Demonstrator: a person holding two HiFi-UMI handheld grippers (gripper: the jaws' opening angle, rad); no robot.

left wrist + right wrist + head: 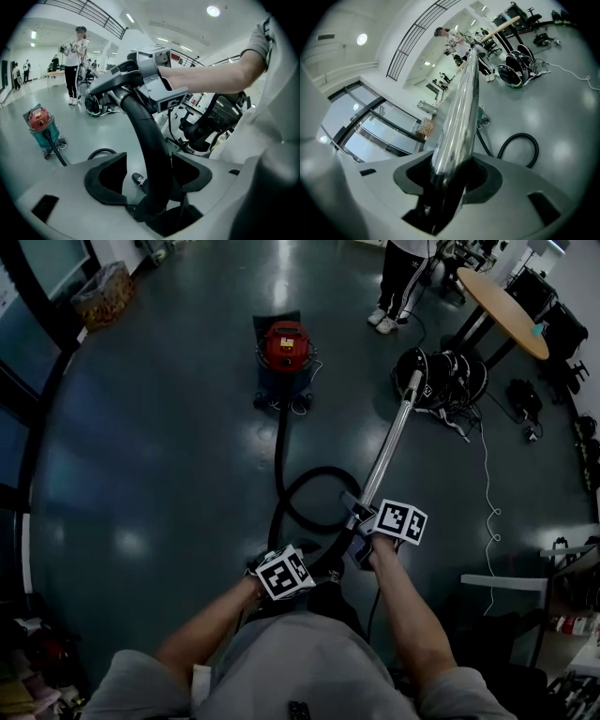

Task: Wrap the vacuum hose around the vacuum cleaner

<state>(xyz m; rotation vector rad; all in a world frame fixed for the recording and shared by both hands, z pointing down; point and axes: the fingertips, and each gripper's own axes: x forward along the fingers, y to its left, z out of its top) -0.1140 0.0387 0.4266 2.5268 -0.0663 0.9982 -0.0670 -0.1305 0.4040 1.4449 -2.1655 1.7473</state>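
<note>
A red-topped vacuum cleaner [285, 348] stands on the dark floor ahead, small at the left of the left gripper view [41, 125]. Its black hose [279, 451] runs toward me and loops on the floor in front of my hands. My left gripper [323, 563] is open, with the thick black hose end [145, 136] rising between its jaws [150, 173] and a gap to the left pad. My right gripper [361, 521] is shut on the shiny metal wand [389, 446], which points away toward the far right. In the right gripper view the wand [464, 98] fills the jaws [450, 176].
A person [403, 277] stands beyond the vacuum. To the far right are a round wooden table [511, 301], a pile of black gear [441, 376] and a white cable [487, 474] on the floor. A basket [98, 296] sits far left, shelving [562, 587] at the right edge.
</note>
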